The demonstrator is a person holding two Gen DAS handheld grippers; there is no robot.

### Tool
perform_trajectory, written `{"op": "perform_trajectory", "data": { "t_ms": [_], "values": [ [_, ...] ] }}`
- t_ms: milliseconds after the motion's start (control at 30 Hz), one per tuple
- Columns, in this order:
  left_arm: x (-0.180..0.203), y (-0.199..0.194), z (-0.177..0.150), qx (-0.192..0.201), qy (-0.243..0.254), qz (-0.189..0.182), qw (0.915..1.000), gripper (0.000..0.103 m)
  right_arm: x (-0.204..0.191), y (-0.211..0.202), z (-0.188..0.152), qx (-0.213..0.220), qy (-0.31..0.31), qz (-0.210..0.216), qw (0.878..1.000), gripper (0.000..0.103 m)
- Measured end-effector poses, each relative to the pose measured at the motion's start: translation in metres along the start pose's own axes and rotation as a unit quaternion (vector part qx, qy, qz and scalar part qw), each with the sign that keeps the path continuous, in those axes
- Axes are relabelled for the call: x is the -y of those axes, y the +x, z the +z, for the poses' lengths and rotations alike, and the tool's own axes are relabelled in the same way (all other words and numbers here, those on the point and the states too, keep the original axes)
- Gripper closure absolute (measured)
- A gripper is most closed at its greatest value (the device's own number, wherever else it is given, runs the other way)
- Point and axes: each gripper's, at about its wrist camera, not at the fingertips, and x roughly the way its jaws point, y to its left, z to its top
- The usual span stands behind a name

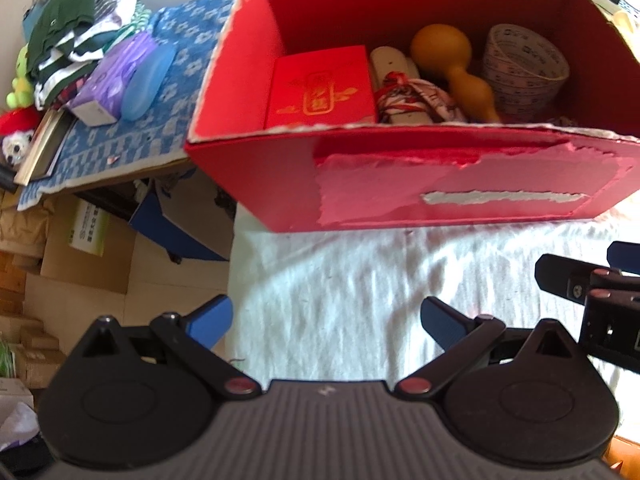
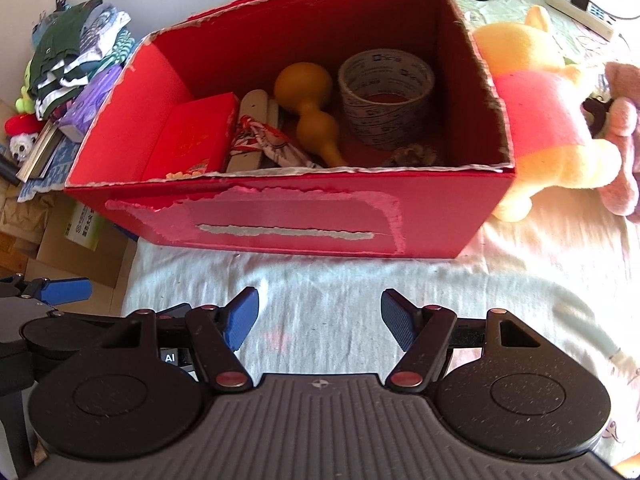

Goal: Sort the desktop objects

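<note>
A red cardboard box [image 1: 440,184] [image 2: 280,208] stands on a white cloth. Inside it lie a small red gift box [image 1: 322,88] [image 2: 192,136], a yellow gourd [image 1: 456,68] [image 2: 310,108], a roll of printed tape [image 1: 520,68] [image 2: 386,92], a patterned cloth bundle [image 1: 416,100] [image 2: 276,148] and a pale flat piece [image 2: 254,108]. My left gripper [image 1: 326,320] is open and empty in front of the box. My right gripper [image 2: 318,320] is open and empty, also in front of the box, beside the left one.
A yellow plush bear [image 2: 548,112] and a pink plush [image 2: 620,140] lie right of the box. A power strip [image 2: 580,4] lies behind. Left, a blue patterned table [image 1: 176,92] holds folded clothes [image 1: 80,40] and a purple pack [image 1: 116,80]. Cardboard boxes [image 1: 80,248] stand on the floor.
</note>
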Motion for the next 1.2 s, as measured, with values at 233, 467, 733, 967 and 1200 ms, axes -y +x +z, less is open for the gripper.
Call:
{"op": "perform_trajectory", "data": {
  "t_ms": [233,467,733,967,1200],
  "values": [
    [0.012,-0.016,0.002,0.014,0.027,-0.028,0.9992,0.002,0.008,-0.009,0.002,0.007,0.005,-0.006,1.000,0.032],
    [0.020,-0.043,0.011,0.038,0.048,-0.034,0.9975,0.002,0.021,-0.029,0.008,0.016,0.009,0.006,1.000,0.033],
    [0.019,-0.079,0.030,0.072,0.052,-0.062,0.9941,0.002,0.040,-0.072,0.022,0.062,0.033,0.011,0.997,0.033],
    [0.017,-0.088,0.057,0.093,0.039,-0.057,0.9933,0.002,0.036,-0.079,0.042,0.094,0.049,0.005,0.994,0.032],
    [0.010,-0.072,0.087,0.100,0.026,-0.040,0.9938,0.002,0.035,-0.072,0.066,0.093,0.071,0.021,0.993,0.032]
  ]
}}
